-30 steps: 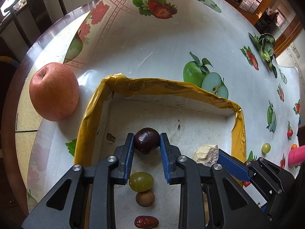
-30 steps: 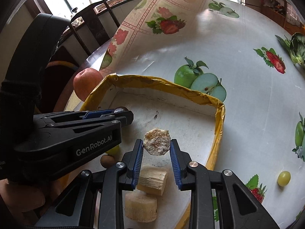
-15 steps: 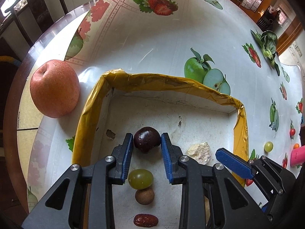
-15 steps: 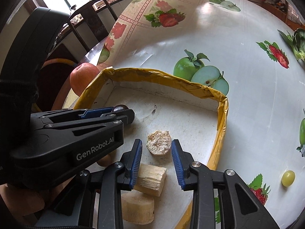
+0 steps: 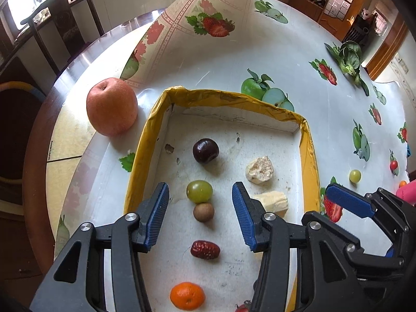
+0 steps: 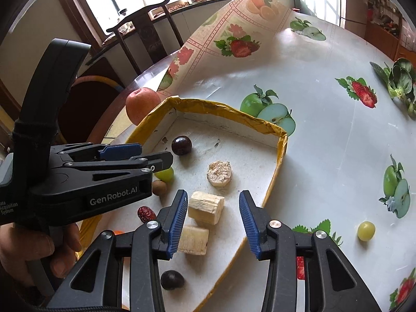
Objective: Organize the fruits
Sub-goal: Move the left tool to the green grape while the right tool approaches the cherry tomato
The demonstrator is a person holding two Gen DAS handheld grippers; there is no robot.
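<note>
A white tray with a yellow rim holds a dark plum, a green grape, a brown longan, a red date, a tangerine, a round pale slice and pale cut chunks. My left gripper is open and empty above the tray, back from the plum. My right gripper is open and empty, back from the slice. A red apple and a loose green grape lie outside the tray.
The round table carries a fruit-print cloth, folded up at the far side. A leafy green vegetable lies at the far right. A wooden chair stands behind the table. Another dark fruit lies near the tray's front.
Both grippers opened and drew back. The left one let go of the plum, the right one let go of the round slice; both now rest on the tray floor.
</note>
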